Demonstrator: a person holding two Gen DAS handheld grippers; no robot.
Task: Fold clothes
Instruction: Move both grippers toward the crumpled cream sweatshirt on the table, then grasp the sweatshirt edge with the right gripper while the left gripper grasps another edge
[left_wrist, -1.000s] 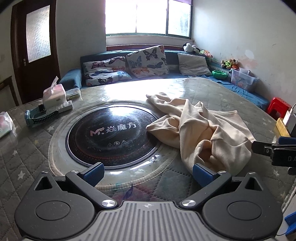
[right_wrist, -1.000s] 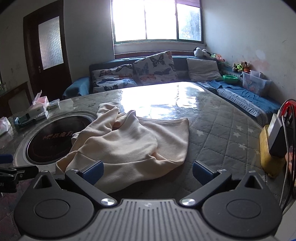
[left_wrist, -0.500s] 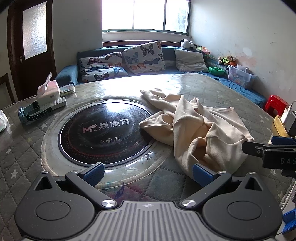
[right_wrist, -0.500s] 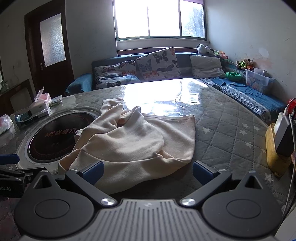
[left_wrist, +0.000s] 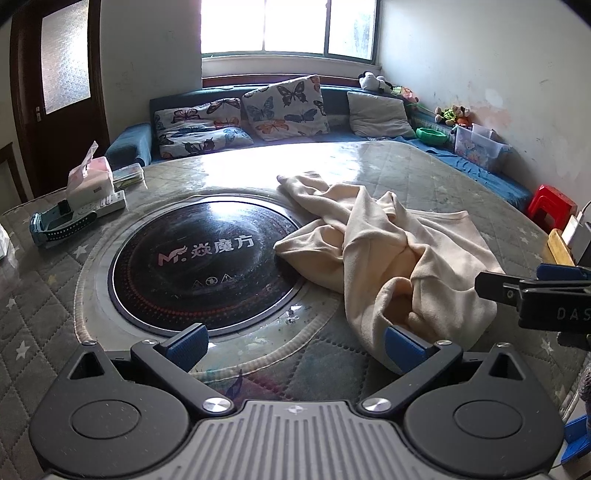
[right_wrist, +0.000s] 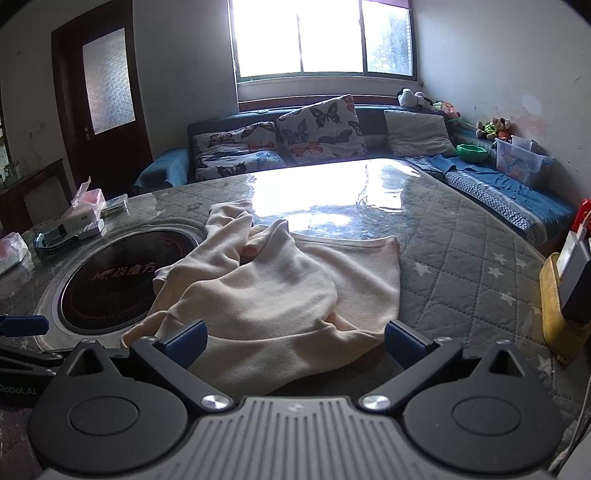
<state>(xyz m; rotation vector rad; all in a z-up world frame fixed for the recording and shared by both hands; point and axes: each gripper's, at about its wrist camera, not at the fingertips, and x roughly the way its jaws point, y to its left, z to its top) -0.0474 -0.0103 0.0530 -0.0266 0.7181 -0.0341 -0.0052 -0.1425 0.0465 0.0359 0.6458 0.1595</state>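
A crumpled cream garment (left_wrist: 388, 251) lies in a heap on the round quilted table (left_wrist: 44, 295), right of the black glass hob. Seen from the right wrist, the same garment (right_wrist: 280, 291) spreads just ahead of the fingers. My left gripper (left_wrist: 295, 345) hovers open near the table's front edge, its right pad close to the garment's near hem. My right gripper (right_wrist: 293, 341) is open too, held over the garment's near edge, with nothing between its pads. The right gripper's fingers also poke in at the right side of the left wrist view.
A round black hob (left_wrist: 201, 258) with a logo is set into the table. A tissue box (left_wrist: 88, 181), a power strip and a blue item sit at the far left. A yellow board and charger (right_wrist: 565, 295) stand at the right edge. A sofa with cushions lies behind.
Both grippers have eased forward and slightly lower toward the garment. The cloth itself has not moved, and both stay open.
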